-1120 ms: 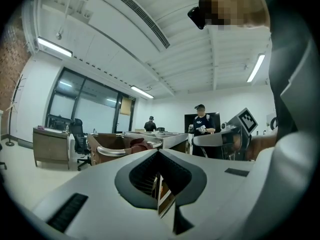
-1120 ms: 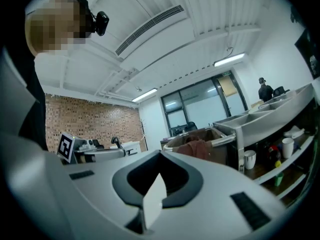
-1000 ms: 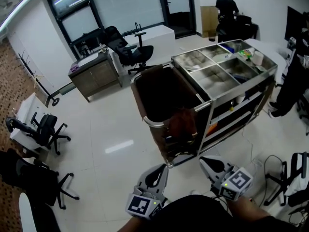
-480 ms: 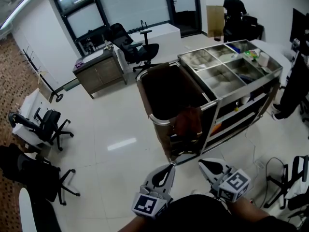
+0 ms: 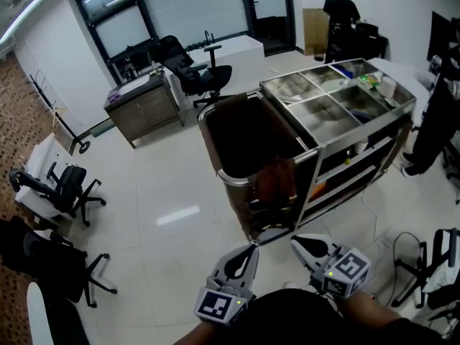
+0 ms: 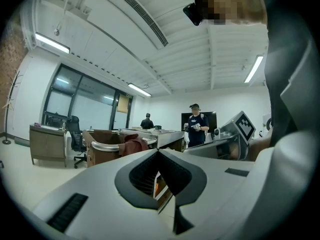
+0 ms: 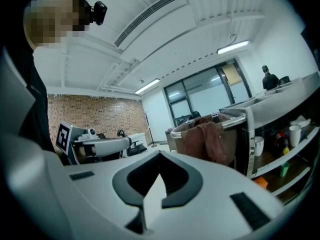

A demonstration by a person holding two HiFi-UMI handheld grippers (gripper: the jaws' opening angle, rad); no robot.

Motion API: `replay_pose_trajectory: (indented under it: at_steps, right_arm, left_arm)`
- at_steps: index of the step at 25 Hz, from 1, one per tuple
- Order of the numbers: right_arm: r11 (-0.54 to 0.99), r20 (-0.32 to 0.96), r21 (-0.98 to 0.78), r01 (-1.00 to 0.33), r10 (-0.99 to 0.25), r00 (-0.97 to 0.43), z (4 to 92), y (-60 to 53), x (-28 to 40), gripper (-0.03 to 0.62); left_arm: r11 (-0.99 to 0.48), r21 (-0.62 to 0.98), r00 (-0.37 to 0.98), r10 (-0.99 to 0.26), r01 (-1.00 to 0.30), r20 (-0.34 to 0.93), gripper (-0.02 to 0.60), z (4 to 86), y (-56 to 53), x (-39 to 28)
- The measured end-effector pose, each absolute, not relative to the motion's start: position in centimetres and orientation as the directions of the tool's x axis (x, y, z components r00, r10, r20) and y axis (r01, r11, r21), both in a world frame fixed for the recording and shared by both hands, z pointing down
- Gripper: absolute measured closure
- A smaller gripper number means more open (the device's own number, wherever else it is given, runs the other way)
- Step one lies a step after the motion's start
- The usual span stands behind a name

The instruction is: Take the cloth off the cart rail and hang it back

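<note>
A reddish-brown cloth (image 5: pixel 277 182) hangs over the curved metal rail (image 5: pixel 237 181) at the near end of the cart's brown bag (image 5: pixel 244 139). Both grippers are held low, a short way in front of the cart and apart from the cloth. My left gripper (image 5: pixel 252 247) is shut and empty. My right gripper (image 5: pixel 295 240) is also shut, with nothing in it. The left gripper view shows the cloth (image 6: pixel 131 145) on the rail (image 6: pixel 102 146) beyond the meeting jaw tips (image 6: pixel 158 151). In the right gripper view the cloth (image 7: pixel 207 140) drapes from the rail (image 7: pixel 235 120) above the shut jaws (image 7: pixel 160 155).
The steel cart (image 5: pixel 338 106) has open top compartments and lower shelves with bottles. Office chairs (image 5: pixel 198 74) and a cabinet (image 5: pixel 140 110) stand behind, more chairs (image 5: pixel 65 192) at the left. One person (image 5: pixel 339 9) stands far back, another (image 5: pixel 438 113) at the right edge. Cables (image 5: pixel 402 246) lie at the right.
The head view has swayed a little. Both grippers stay shut and low in front of the cart, the left one slightly further right than a second ago. The cloth has not moved.
</note>
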State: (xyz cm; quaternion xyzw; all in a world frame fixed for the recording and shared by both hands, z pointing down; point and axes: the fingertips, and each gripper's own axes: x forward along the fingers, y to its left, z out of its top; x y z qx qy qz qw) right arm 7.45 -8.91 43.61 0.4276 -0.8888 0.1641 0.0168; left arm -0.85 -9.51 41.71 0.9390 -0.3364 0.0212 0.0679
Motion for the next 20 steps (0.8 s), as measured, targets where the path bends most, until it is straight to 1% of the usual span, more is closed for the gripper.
replay_pose_trajectory:
  at_steps: [3, 7, 13, 16, 20]
  right_arm:
    - [0.577, 0.180, -0.258, -0.775, -0.759, -0.625, 43.75, -8.93, 7.70, 0.589]
    - [0.591, 0.136, -0.281, -0.756, -0.755, -0.641, 42.89, -8.75, 6.98, 0.589]
    - [0.573, 0.168, -0.257, -0.778, -0.766, -0.620, 43.37, -8.97, 7.64, 0.589]
    - [0.586, 0.141, -0.265, -0.766, -0.762, -0.632, 42.97, -9.08, 7.43, 0.589]
    - [0.592, 0.142, -0.264, -0.762, -0.757, -0.638, 43.18, -9.03, 7.38, 0.589]
  left_arm:
    - [-0.773, 0.102, 0.779, -0.620, -0.627, 0.092, 0.583, 42.00, -9.08, -0.11]
    - [-0.769, 0.110, 0.777, -0.623, -0.630, 0.088, 0.583, 41.72, -9.09, -0.17]
    - [-0.761, 0.113, 0.769, -0.632, -0.639, 0.092, 0.583, 41.70, -9.41, -0.46]
    - [-0.757, 0.108, 0.764, -0.639, -0.645, 0.087, 0.583, 41.67, -9.63, -0.55]
    - [-0.753, 0.109, 0.761, -0.643, -0.649, 0.087, 0.583, 41.67, -9.85, -0.56]
